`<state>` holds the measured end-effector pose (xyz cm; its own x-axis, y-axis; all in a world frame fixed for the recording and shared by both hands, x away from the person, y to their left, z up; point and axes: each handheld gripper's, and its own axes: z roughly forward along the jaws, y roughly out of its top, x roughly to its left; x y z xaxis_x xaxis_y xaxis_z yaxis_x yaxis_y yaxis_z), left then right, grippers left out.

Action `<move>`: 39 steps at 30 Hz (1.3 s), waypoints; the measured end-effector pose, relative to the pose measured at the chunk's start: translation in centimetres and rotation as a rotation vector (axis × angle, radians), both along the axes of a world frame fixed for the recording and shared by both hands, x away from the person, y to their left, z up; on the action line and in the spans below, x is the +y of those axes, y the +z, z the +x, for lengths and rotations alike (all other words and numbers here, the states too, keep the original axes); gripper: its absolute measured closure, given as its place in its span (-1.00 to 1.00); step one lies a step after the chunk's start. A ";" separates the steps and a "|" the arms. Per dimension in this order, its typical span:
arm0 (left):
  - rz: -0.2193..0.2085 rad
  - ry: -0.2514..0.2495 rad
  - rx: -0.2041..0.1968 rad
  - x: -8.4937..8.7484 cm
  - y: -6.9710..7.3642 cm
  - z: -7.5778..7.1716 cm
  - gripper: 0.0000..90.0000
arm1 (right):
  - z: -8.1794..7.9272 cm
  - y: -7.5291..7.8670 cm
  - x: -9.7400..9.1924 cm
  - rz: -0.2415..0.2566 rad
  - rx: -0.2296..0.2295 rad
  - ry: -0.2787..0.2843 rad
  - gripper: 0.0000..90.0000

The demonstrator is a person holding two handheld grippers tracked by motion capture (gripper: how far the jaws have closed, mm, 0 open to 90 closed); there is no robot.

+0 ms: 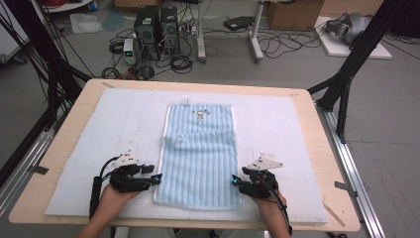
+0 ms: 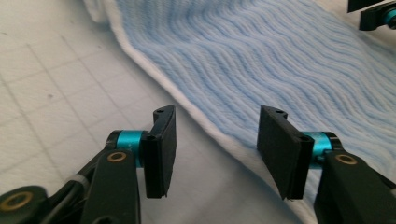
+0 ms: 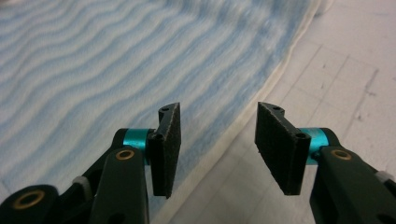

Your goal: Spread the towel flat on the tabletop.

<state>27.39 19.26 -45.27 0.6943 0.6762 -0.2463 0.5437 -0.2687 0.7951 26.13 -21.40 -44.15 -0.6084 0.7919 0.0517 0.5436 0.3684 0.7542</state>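
1. Your two forearms entered from the near edge of the table, one hand on each tool.
2. Your left gripper sat low at the towel's near left corner, jaws parted, nothing between the pads.
3. Seen in the left gripper view, that gripper framed the white hem of the towel, which ran slantwise through the gap and was not pinched.
4. Your right gripper mirrored it at the near right corner, jaws likewise apart and empty.
5. Seen in the right gripper view, this gripper straddled the towel's cream border, with the gridded white mat bare to one side.
6. You had the blue striped towel lying flat and lengthwise down the middle of the mat, its far short edge bearing a small label.
7. A slight ruck showed near its left long edge.
8. Broad strips of mat lay bare on both sides of the cloth, giving each hand room to swing outward; the wooden table rim bordered the mat all round.
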 end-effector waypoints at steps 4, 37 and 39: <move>0.036 -0.025 -0.008 -0.9 0.0 -0.8 0.13 | -0.5 -0.6 0.1 -0.019 0.021 0.018 0.28; -0.038 -0.227 0.031 0.2 1.3 -7.3 0.96 | -6.3 1.1 -1.2 0.049 0.081 0.168 0.94; -0.069 -0.251 0.041 0.5 1.6 -7.8 0.96 | -7.0 1.5 -1.4 0.062 0.079 0.180 0.94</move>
<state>19.58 19.80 -43.70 0.8268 0.4645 -0.3173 0.4991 -0.3457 0.7946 19.11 -22.82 -42.65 -0.7316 0.6649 0.1504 0.5321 0.4190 0.7358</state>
